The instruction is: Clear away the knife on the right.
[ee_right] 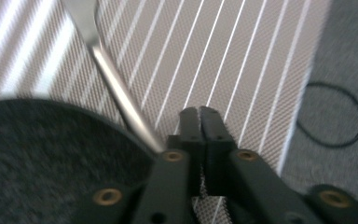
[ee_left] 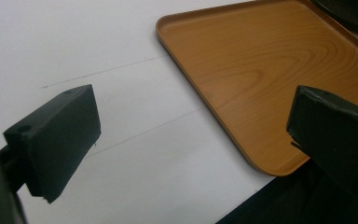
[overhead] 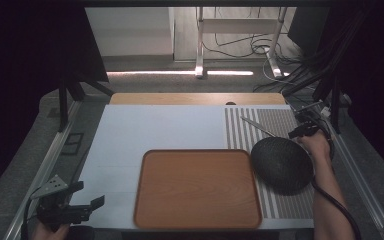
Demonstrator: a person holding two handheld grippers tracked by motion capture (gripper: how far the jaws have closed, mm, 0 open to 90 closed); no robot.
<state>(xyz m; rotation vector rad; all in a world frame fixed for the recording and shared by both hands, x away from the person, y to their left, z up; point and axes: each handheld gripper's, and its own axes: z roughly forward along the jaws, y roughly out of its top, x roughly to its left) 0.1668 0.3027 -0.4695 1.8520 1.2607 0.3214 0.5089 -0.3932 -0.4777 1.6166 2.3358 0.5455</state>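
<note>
A dark speckled round plate (overhead: 282, 164) lies on the striped placemat (overhead: 275, 122), to the right of a wooden tray (overhead: 197, 151). A metal utensil (overhead: 257, 126) lies slanted on the mat behind the plate. My right gripper (overhead: 300, 132) hovers at the plate's far right edge. In the right gripper view its jaws (ee_right: 199, 116) are together with nothing between them, beside the plate (ee_right: 42, 158) and the utensil's handle (ee_right: 116, 88). My left gripper (overhead: 87, 195) is at the table's near left corner, open and holding nothing. In the left gripper view its jaws (ee_left: 191, 135) face the tray's corner (ee_left: 261, 60).
A white sheet (overhead: 155, 130) covers the table's left and middle. Beyond the placemat's edge a thin black ring (ee_right: 331, 114) lies on grey surface. Black stands rise at the table's back left, with cables at its back right.
</note>
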